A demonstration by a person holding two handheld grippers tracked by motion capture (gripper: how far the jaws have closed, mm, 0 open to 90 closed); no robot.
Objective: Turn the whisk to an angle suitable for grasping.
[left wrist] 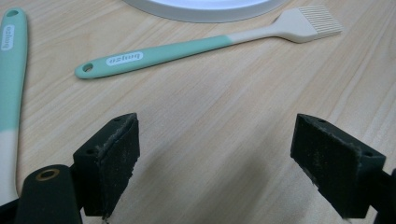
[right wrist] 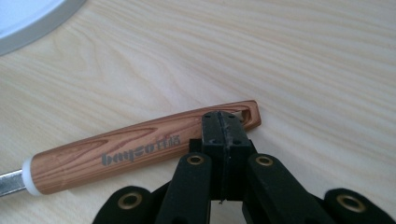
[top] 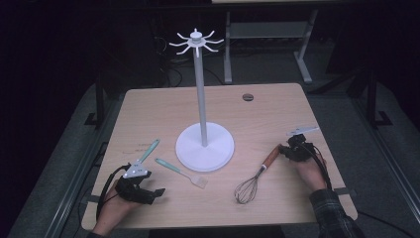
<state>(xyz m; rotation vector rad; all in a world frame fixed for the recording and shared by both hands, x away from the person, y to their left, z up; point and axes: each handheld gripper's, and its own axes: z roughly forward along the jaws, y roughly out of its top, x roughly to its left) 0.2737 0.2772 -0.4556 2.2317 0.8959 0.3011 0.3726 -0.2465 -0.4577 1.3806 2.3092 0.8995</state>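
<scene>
A whisk [top: 257,173] with a wood-look handle [right wrist: 126,151] lies at the right of the table. My right gripper [top: 283,148] is shut, its tips [right wrist: 223,126] resting over the loop end of that handle; nothing shows between the jaws. At the front left my left gripper [top: 157,192] hovers low over bare wood with its jaws wide open [left wrist: 215,158] and empty. Just beyond it lie a teal-handled pastry brush [top: 181,172] [left wrist: 187,49] and a second teal-handled utensil [top: 148,150] [left wrist: 11,70].
A white hook stand [top: 218,148] with a tall pole and a ring of hooks on top rises from the table's middle; its round base [left wrist: 205,7] [right wrist: 23,18] edges into both gripper views. A dark grommet [top: 247,97] sits at the back.
</scene>
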